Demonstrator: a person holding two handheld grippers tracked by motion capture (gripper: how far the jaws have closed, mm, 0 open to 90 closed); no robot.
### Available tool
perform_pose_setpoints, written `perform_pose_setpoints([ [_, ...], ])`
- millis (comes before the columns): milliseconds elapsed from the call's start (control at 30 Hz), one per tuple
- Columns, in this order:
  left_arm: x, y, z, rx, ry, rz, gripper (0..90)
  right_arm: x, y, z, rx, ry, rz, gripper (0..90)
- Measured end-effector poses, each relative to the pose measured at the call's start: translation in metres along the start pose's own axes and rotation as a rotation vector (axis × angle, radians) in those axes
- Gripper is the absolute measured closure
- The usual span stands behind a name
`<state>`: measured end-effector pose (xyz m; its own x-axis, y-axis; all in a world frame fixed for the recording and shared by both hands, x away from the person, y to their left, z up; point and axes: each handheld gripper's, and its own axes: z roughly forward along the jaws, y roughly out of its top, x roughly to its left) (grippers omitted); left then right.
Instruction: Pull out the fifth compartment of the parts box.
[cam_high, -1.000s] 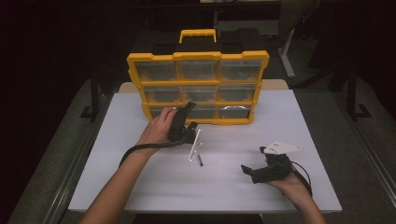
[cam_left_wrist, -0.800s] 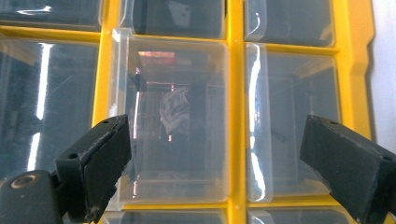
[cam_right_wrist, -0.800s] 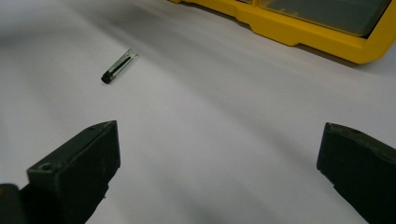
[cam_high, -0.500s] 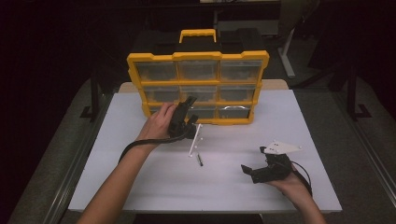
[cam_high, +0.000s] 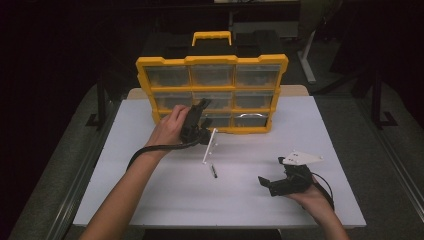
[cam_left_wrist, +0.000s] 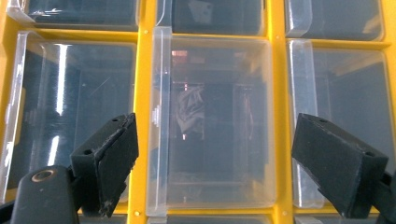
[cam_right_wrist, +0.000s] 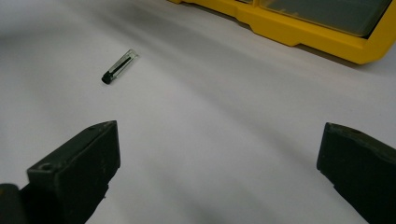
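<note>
The left hand-held gripper (cam_high: 200, 109) has been brought closer to the yellow box (cam_high: 212, 92). Its jaws have just been closing a little, still wide, around a clear drawer (cam_left_wrist: 212, 123). The right hand-held gripper (cam_high: 270, 184) is held wide open, empty, over the worktop (cam_high: 150, 200). A small tube (cam_right_wrist: 119, 66) lies between.

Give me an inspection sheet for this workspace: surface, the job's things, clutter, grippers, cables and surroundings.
Surface: white table top, bare around the work.
Job's things: yellow drawer organizer upright at the back; clear drawer faces the left gripper.
Clutter: small black-tipped clear tube lying loose on the table.
Grippers: left gripper at the organizer's front, jaws have just been closing a little, nothing gripped; right gripper open, low over the table.
Cables: black cable trails from the left gripper.
Surroundings: dark room, details unclear.
</note>
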<state>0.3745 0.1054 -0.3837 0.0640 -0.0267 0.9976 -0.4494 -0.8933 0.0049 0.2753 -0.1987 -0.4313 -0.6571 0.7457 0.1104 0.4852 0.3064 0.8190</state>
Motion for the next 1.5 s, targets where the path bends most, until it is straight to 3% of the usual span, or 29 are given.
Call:
perform_pose_setpoints([
  [667,0.009,0.000,0.007,0.012,0.013,0.001,20.4,-0.001,0.000,-0.001,-0.003,0.000,0.001,0.0],
  [1500,0.021,0.000,0.011,0.048,0.041,0.019,41.1,0.000,0.000,0.000,0.003,-0.010,0.001,0.0],
])
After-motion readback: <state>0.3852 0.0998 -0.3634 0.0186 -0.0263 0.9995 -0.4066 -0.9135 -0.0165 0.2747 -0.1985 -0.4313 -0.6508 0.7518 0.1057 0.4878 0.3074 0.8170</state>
